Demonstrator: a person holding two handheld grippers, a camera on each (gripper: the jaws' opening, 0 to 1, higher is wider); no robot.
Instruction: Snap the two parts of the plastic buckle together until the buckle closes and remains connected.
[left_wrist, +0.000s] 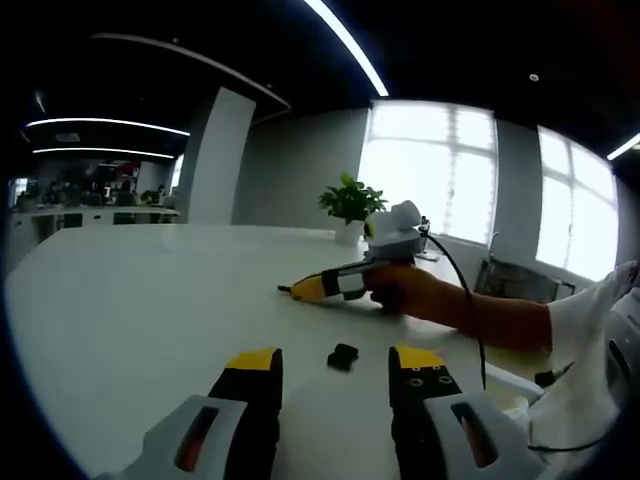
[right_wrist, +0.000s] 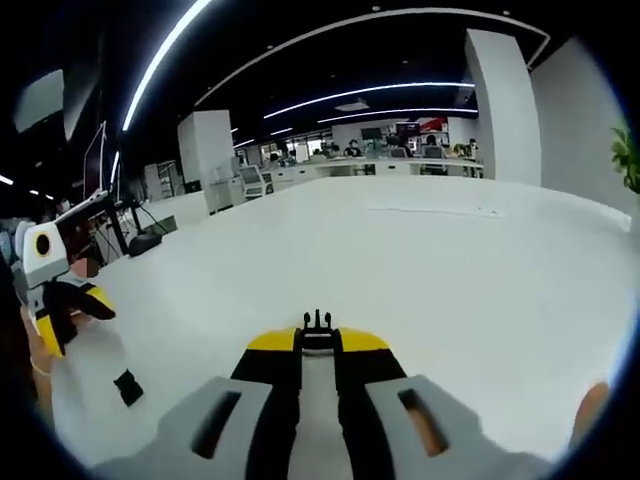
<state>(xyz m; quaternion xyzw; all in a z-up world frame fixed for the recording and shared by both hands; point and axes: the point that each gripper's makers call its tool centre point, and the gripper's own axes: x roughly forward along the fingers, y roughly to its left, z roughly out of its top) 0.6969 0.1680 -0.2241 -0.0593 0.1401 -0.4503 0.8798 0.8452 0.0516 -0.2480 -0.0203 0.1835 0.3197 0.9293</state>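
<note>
In the left gripper view, your left gripper (left_wrist: 338, 372), with its yellow-tipped black fingers (left_wrist: 252, 372), hangs just above the broad white counter (left_wrist: 130, 320), and those fingers stand wide apart with nothing between them. The small black plastic buckle part (left_wrist: 342, 356) lies loose on the counter in the gap between the finger tips, touched by neither. Beyond that buckle part, your right gripper (left_wrist: 300, 289) comes in from the right with its yellow nose low over the counter, carried by your hand (left_wrist: 400, 290) and bare forearm; from here its tips look drawn together, though what they pinch is too small to make out. A green potted plant in a white pot (left_wrist: 350, 205) stands on the counter behind that hand, in front of bright windows (left_wrist: 440, 170). In the right gripper view, the right gripper's fingers are closed, gripping a second black pronged buckle piece (right_wrist: 317, 325), whose prongs stick out past the yellow tips, above the counter. Well to the left of this held piece, the other buckle part lies flat on the counter near the view's lower edge, and just above it sits your left gripper, its yellow tips parted. Far behind the held piece, desks and a white square column (right_wrist: 505, 100) line the room's back.
</note>
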